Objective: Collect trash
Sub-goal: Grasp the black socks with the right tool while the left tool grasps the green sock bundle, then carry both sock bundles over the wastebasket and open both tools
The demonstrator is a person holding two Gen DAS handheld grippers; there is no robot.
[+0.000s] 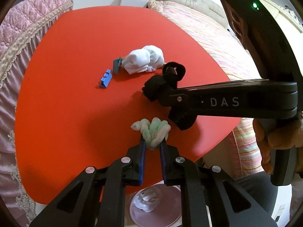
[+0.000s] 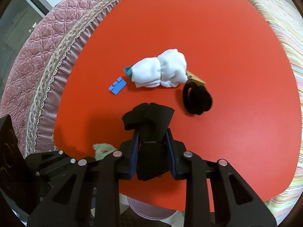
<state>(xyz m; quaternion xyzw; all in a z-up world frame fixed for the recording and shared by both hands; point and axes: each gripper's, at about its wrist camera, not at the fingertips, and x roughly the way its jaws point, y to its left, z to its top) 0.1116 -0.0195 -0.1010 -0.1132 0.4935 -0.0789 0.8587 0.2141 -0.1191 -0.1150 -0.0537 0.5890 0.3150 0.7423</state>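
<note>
Both grippers loaded, above red table (image 2: 227, 37). Left gripper (image 1: 153, 147) pinching green-white fuzzy twist (image 1: 153, 130); right gripper (image 2: 152, 151) clamped on black fabric bundle (image 2: 149, 121). Looks like carry-to-bin step: pink bin (image 1: 166, 213) sits below table's near edge, some waste already inside. Next: bring each load over bin, spread fingers. Left on table: white cloth (image 2: 161, 70), black fuzzy ring (image 2: 197, 99), blue clip (image 2: 117, 86).

The white towel (image 2: 161, 71) hides most of a teal thing (image 2: 128, 71) and a tan thing (image 2: 197, 79) beside it. Below the red table (image 1: 66, 104), the gripper frame covers much of the pink bin (image 1: 157, 208).
</note>
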